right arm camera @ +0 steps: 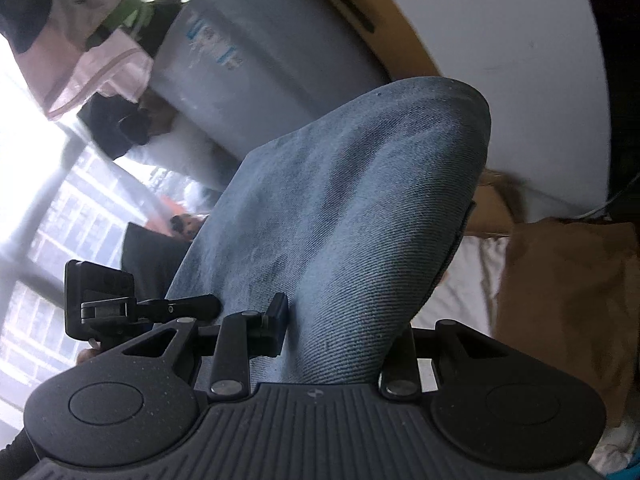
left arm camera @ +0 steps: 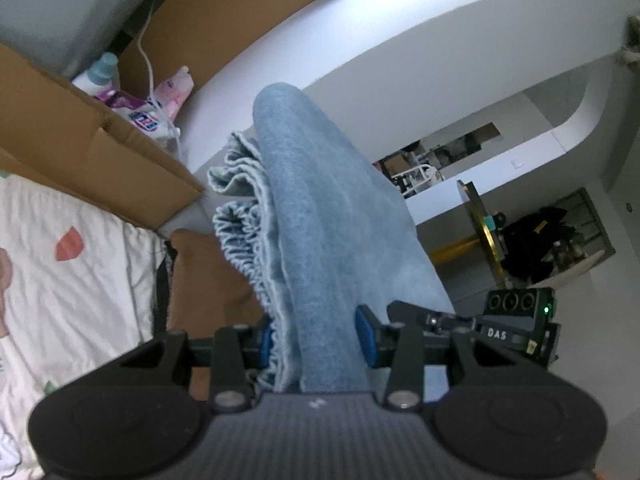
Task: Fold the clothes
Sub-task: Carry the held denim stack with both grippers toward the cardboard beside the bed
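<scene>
A light blue denim garment with a gathered, frayed edge rises between the blue pads of my left gripper, which is shut on it. The same denim garment fills the middle of the right wrist view, bunched thick between the black fingers of my right gripper, which is shut on it too. The cloth is lifted off the bed and hides what lies straight ahead of both grippers. The other gripper shows at the right of the left wrist view.
A white patterned bedsheet lies lower left, with open cardboard boxes holding bottles and packets beside it. A brown cushion rests on the bed at right. A window and a grey wrapped bundle stand beyond.
</scene>
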{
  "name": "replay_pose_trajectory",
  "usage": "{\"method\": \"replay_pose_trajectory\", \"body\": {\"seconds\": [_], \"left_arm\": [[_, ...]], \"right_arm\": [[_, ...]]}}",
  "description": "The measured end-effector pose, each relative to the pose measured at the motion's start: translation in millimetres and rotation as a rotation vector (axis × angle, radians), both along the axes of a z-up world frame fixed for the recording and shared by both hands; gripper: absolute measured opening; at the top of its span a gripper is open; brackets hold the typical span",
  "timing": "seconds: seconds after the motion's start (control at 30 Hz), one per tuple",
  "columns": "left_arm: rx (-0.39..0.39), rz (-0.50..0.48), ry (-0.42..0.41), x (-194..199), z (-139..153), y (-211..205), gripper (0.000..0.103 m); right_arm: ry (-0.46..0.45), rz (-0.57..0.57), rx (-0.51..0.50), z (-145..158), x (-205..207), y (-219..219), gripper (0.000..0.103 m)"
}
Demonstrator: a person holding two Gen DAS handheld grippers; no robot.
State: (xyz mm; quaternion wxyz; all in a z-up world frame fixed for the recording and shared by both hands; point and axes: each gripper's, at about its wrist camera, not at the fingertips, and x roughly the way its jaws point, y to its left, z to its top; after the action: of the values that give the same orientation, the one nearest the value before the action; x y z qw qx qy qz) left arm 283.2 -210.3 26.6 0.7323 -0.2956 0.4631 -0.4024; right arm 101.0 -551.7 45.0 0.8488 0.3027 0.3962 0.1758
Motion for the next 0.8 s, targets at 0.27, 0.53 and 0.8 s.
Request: {"method": "replay_pose_trajectory", "body": {"seconds": [0.27,0.53,0.8], "left_arm": [[-0.006,-0.035,-0.016,29.9,-34.6,-36.6,0.043],[-0.049,-0.111,-0.041,55.0,-109.8,-89.6,0.043],[-0.094,-0.131,-0.054,61.5,-198.5,-123.3,0.043]], "right_arm": [[0.025,-0.039,-0.061,-34.2,19.7,-32.9,0.032],[0.037,-0.089,-0.233,-83.0,25.5,-60.9,0.032],[0.087,-0.163,-0.400,-152.4,25.7,-68.6,0.031]]}}
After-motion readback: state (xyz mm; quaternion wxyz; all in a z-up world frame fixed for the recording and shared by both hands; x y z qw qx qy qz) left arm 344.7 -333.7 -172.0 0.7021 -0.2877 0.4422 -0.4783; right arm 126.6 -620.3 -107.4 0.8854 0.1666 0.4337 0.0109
